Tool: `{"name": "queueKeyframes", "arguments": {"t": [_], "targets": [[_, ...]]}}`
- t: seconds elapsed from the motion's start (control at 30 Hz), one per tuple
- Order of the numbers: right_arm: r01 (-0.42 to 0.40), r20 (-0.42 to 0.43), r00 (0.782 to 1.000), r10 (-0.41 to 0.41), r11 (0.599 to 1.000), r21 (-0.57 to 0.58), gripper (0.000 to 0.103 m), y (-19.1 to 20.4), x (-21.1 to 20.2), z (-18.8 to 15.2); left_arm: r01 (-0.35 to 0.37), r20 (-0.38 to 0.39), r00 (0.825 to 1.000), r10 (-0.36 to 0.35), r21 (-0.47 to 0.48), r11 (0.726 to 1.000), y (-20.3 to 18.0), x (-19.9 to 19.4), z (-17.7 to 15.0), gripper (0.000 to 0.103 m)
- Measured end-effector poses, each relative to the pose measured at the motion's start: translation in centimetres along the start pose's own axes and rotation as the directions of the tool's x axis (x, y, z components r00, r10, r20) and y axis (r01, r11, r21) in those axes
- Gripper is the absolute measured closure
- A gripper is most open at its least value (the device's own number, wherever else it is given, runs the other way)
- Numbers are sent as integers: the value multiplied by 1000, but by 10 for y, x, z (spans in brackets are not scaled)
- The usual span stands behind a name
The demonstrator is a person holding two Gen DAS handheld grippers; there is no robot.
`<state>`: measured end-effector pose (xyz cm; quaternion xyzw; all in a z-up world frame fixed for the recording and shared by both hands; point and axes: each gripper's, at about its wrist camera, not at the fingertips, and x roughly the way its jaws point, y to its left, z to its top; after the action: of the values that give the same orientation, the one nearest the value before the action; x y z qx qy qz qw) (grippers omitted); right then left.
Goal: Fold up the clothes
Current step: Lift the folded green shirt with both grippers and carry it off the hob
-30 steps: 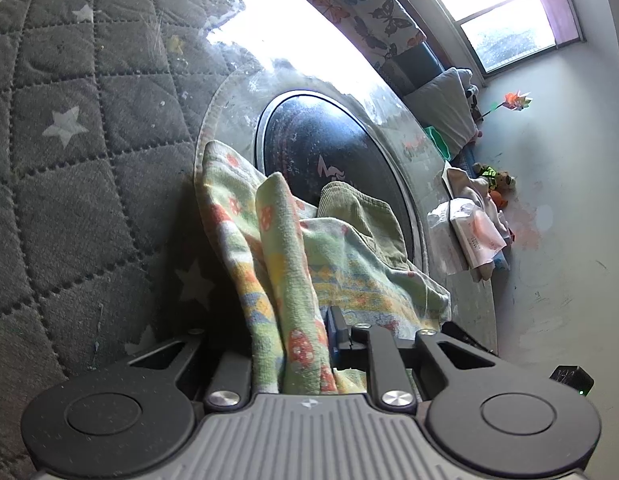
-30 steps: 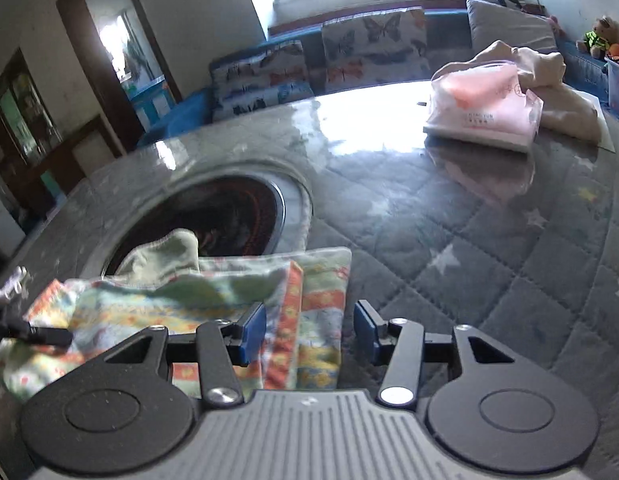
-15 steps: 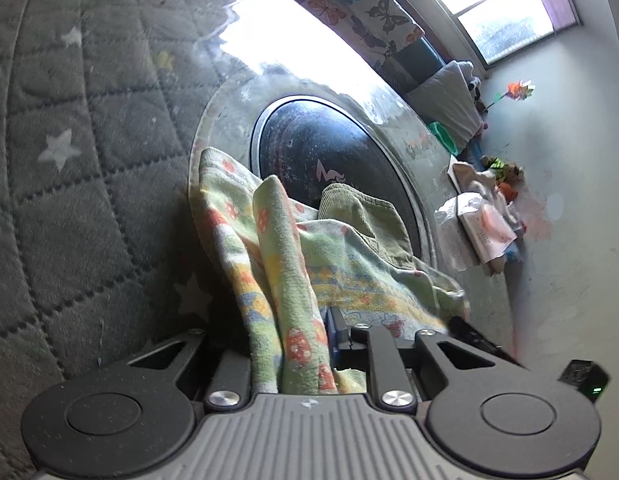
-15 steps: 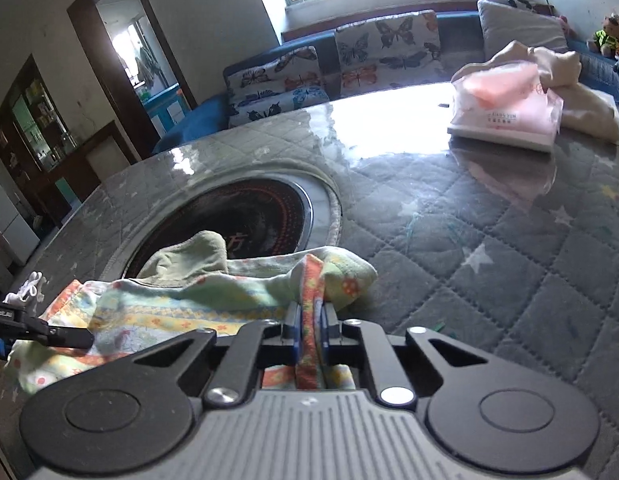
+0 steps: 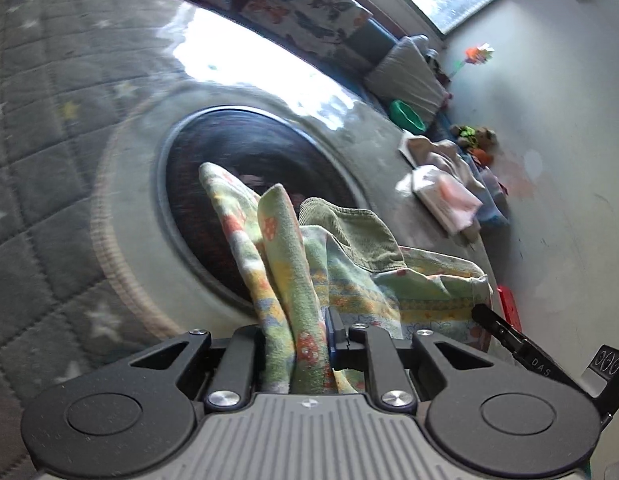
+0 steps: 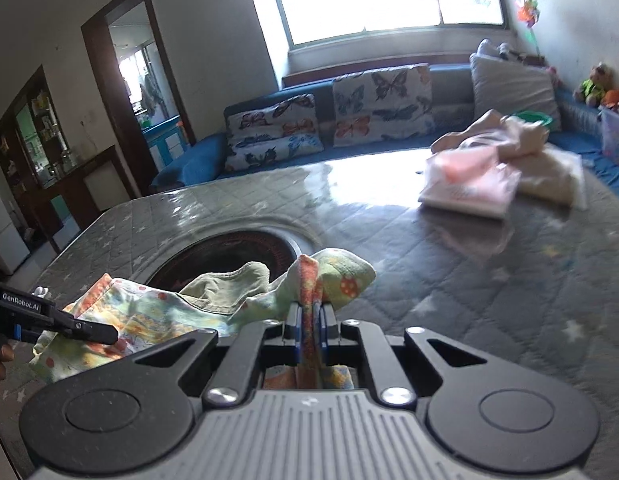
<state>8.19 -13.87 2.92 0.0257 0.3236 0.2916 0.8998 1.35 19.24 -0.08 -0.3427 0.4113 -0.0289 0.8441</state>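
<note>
Left gripper (image 5: 295, 332) and right gripper (image 6: 308, 326), each clamped tight on a bunched edge of the patterned garment (image 6: 157, 312). The garment hangs between them above the round dark inset (image 5: 229, 184) of the quilted table (image 6: 489, 280), apparently clear of its surface.

Small flowery green-yellow garment (image 6: 157, 312), crumpled, low in frame, bunched edges (image 5: 293, 280) pinched up off table.

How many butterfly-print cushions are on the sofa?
3: two stacked at the left, the upper cushion on the lower cushion, and one taller cushion to their right. Others may be hidden.
</note>
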Motion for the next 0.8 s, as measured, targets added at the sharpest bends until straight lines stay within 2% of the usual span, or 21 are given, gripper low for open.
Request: {"name": "queueKeyframes", "arguments": {"t": [0.23,0.57,0.8], "targets": [[95,41,995,-95,995,-14,96,-22,-42,9,45,-24,999,-44,87,995,-51,19,4,87],[242,79,967,-240,970,-11,96,-65,-94,18,101,-94,992,-85,185,978,-121,58,-3,87],[303,85,949,-303,953,10,96,-93,-110,15,103,-126,989,-73,250,963,-162,90,-8,87]]}}
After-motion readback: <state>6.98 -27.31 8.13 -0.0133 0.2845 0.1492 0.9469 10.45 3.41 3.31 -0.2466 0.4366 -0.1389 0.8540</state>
